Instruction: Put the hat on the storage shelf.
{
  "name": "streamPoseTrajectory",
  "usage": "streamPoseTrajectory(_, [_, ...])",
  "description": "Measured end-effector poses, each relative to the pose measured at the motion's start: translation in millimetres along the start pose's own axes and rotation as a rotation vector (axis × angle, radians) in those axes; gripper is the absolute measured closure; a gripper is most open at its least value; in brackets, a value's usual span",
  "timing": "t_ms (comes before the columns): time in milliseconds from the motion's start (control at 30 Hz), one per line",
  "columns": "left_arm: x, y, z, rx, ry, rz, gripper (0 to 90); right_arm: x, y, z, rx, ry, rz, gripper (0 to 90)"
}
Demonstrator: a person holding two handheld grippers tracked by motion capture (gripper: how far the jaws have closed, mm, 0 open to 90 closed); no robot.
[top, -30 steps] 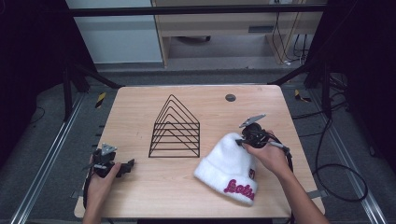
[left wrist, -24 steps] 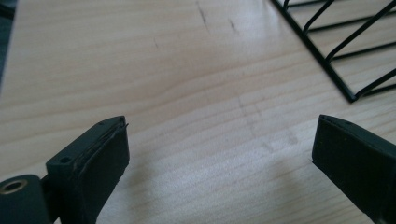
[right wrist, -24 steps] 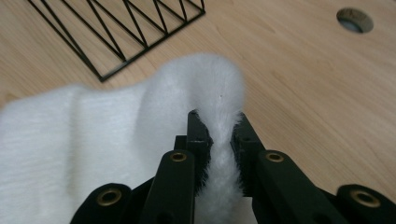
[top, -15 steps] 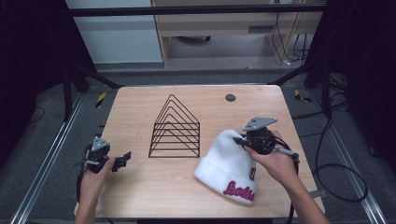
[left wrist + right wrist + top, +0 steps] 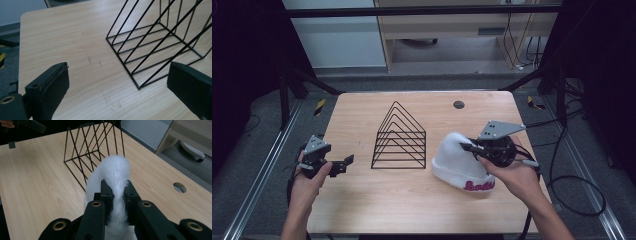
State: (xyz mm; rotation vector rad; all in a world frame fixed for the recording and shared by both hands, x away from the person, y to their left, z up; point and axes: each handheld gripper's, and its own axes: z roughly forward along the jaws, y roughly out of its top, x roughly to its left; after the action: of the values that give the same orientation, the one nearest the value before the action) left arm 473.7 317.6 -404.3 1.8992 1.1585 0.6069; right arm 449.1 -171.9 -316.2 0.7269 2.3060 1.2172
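A white knit beanie [image 5: 457,162] with red lettering on its cuff rests on the wooden table [image 5: 412,205], right of centre. My right gripper [image 5: 465,147] is shut on the beanie's top and lifts that part; in the right gripper view a fold of white knit [image 5: 113,172] bulges up from between the jaws. A black wire rack [image 5: 399,137] of triangular dividers stands at mid-table, just left of the beanie. My left gripper [image 5: 346,162] hovers over the table's left edge, jaws wide apart and empty, pointing toward the rack's near corner [image 5: 137,86].
A round cable hole [image 5: 458,104] sits in the table's far right part. Cables [image 5: 572,180] trail on the floor at the right. Black frame bars stand around the table, and a cabinet is behind it.
My right gripper has risen and pulled the beanie's top upward, so the hat now stands taller. My left gripper has moved up and a little rightward along the left edge.
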Motion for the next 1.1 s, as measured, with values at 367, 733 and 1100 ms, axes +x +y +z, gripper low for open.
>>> streamPoseTrajectory(367, [-15.3,37.7,-8.5,-0.032,-0.074,0.040,3.7,-19.2,26.6,-23.5,-0.049,-0.011,-0.006,82.1])
streamPoseTrajectory(733, [-35.8,61.7,-15.0,-0.069,-0.157,0.095,4.0,-32.0,58.8,-33.1,-0.098,-0.026,-0.029,82.1])
streamPoseTrajectory(1100, [-48.0,87.1,-25.8,-0.088,-0.191,0.148,4.8,-40.6,88.8,-37.9,-0.162,-0.041,-0.038,82.2])
